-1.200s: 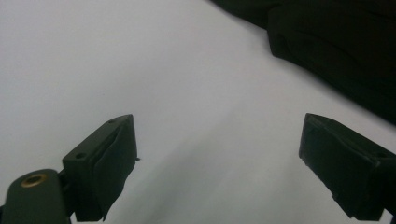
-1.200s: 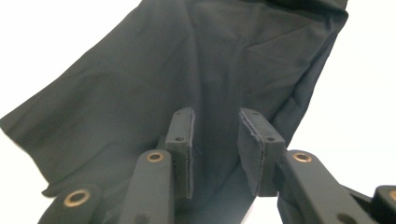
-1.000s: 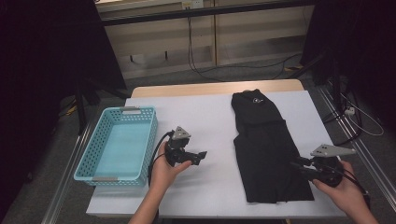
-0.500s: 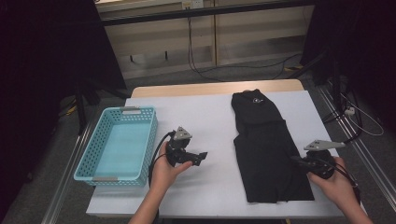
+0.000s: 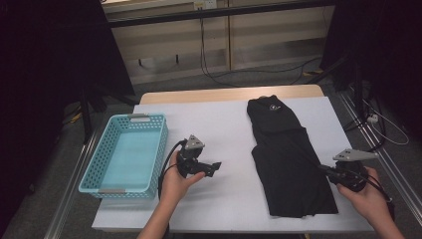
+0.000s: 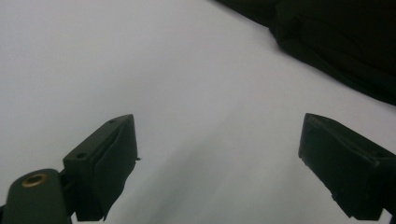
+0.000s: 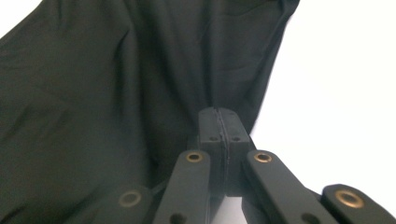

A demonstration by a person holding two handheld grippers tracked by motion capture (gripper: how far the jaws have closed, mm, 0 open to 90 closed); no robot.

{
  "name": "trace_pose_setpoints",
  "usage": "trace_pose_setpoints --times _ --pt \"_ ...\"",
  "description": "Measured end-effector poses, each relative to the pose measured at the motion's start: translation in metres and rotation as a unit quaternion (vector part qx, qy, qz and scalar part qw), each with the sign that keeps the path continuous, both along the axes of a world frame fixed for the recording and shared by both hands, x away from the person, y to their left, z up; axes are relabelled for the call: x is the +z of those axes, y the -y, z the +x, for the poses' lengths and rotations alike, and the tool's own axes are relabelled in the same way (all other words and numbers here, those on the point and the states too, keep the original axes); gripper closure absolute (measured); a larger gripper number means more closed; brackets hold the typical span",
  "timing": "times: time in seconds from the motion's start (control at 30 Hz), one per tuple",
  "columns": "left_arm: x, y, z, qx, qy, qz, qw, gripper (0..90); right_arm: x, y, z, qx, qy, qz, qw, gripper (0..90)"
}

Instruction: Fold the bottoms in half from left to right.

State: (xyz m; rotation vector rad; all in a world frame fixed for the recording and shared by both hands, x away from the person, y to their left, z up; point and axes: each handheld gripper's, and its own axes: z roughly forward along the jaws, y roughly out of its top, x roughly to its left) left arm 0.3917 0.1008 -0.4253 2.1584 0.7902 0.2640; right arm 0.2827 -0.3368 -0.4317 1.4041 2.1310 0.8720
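- High view: a long black fabric garment [image 5: 288,159], folded lengthwise, lies flat on the white tabletop [image 5: 219,124]. Near its far end sits a small pale logo, too small to read.
- High view: the right claw [image 5: 326,170] is at the garment's right edge, near the end closest to the person. The right hand [image 5: 368,191] grips it from behind, low over the tabletop, with the jaws pointing left toward the cloth. A grey three-cornered plate rides on top.
- High view: the left claw [image 5: 215,167] lies well to the left of the garment, over bare tabletop. The left hand [image 5: 179,181] cups it from below, forearm coming up from the near edge, jaws pointing right toward the garment.
- High view: a light blue perforated plastic basket [image 5: 99,164] stands just left of the left claw, beyond its trailing cable.
- Left gripper view: the left claw [image 6: 219,158] has its two black jaws standing wide apart with only white tabletop between them. The garment [image 6: 336,42] lies ahead and to the right, apart from the jaws.
- Right gripper view: the right claw [image 7: 219,122] has just closed; its jaws meet pad to pad at the edge of the garment [image 7: 116,93], which spreads ahead and to the left. Whether a fold of cloth is pinched between the pads I cannot tell.
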Motion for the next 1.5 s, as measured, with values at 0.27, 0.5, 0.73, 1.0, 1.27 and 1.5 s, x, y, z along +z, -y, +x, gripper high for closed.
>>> trace_pose_setpoints --times 0.27,0.5,0.73,1.0,1.27,1.5 --pt "0.000 -0.002 0.001 0.003 0.000 0.001 1.0000 11.3 0.000 -0.006 0.004 0.012 0.012 -0.012 0.9998 67.0" --pt "0.000 -0.004 0.000 0.003 -0.002 0.001 1.0000 10.8 0.009 -0.025 0.034 0.014 0.040 0.004 0.9991 47.9" --pt "-0.002 -0.009 0.000 0.010 -0.005 0.001 0.9999 9.9 0.003 -0.057 0.077 0.038 0.039 -0.002 0.9985 35.0" --pt "-0.004 -0.014 -0.001 0.012 -0.010 0.004 0.9999 10.0 -0.002 -0.084 0.117 0.046 0.037 -0.011 0.9982 44.5" --pt "-0.004 -0.015 -0.002 0.014 -0.010 0.001 0.9999 10.0 -0.010 -0.106 0.150 0.036 0.045 -0.017 0.9982 46.6" --pt "-0.006 -0.017 -0.001 0.016 -0.014 -0.005 0.9998 10.1 -0.022 -0.117 0.168 0.027 0.035 -0.029 0.9986 56.8"
